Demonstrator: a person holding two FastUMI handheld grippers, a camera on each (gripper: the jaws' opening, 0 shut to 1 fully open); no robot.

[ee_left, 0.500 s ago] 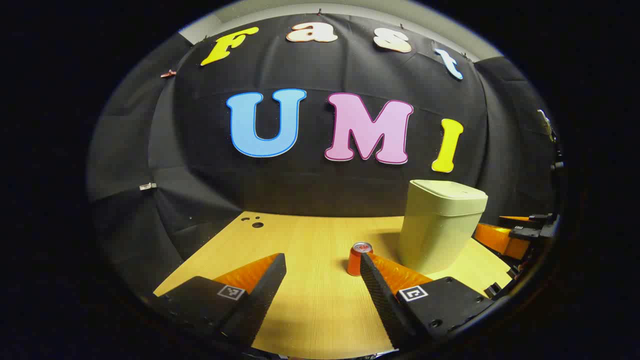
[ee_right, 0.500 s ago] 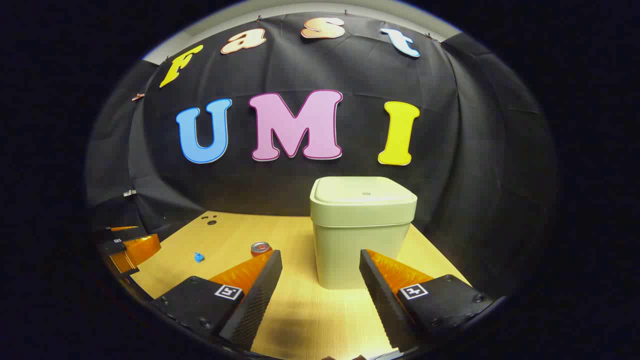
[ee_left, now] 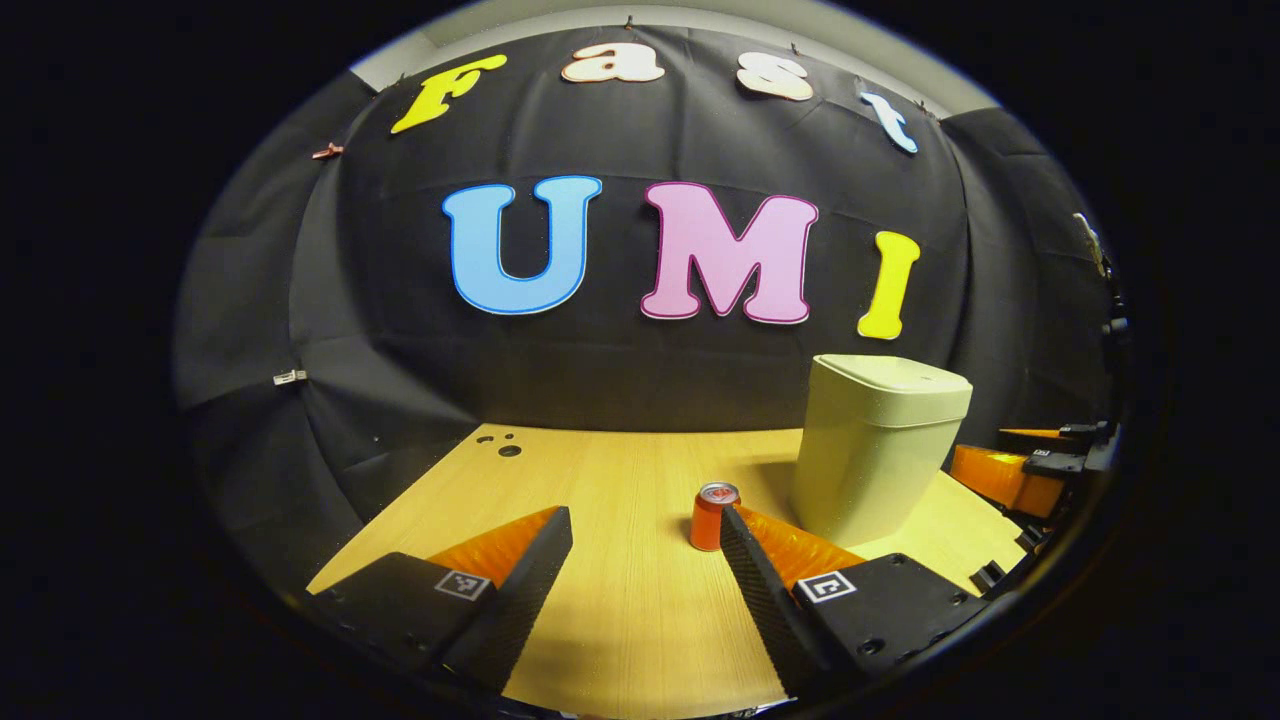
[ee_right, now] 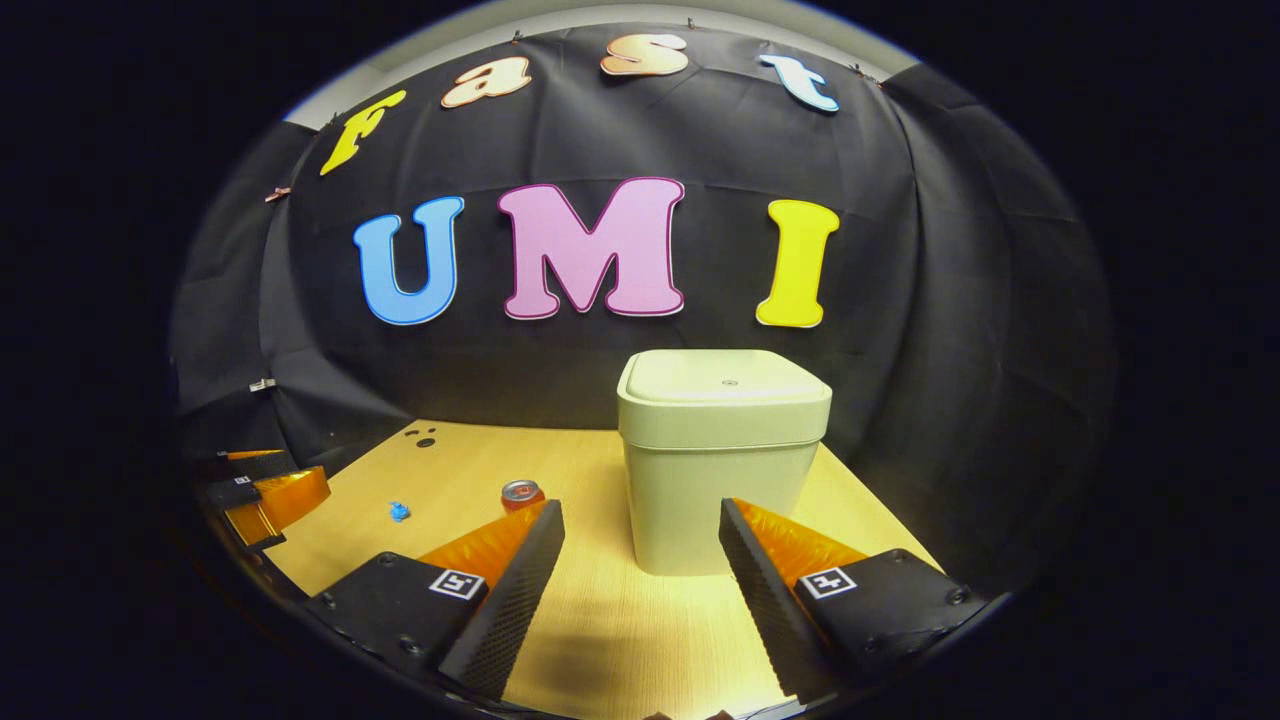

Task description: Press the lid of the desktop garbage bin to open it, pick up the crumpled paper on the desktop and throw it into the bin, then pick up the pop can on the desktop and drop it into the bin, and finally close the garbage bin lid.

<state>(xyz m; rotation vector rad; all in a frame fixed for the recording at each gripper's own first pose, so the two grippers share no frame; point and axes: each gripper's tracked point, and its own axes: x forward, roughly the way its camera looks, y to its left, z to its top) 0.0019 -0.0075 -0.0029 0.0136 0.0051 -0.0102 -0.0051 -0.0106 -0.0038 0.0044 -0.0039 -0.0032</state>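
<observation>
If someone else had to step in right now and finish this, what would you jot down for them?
Left tool: open, holding nothing, above the table, facing the pop can.
Right tool: open, holding nothing, facing the garbage bin.
Bin lid: shut.
Can stands upright left of the bin; a small blue scrap, likely the crumpled paper, lies further left on the table.
Done: nothing.
Left: press lid open, bin the paper, then the can, close lid.

One garbage bin (ee_right: 722, 455) stands at twelve o'clock in the right gripper view, its single lid (ee_right: 724, 378) down. One pop can (ee_left: 712, 515) stands upright on the one wooden desktop (ee_left: 620, 600). One small blue crumpled paper (ee_right: 399, 512) lies at nine o'clock. Two grippers: left gripper (ee_left: 645, 585), right gripper (ee_right: 640, 580). Three dark holes (ee_left: 505, 444) mark the far corner.
</observation>
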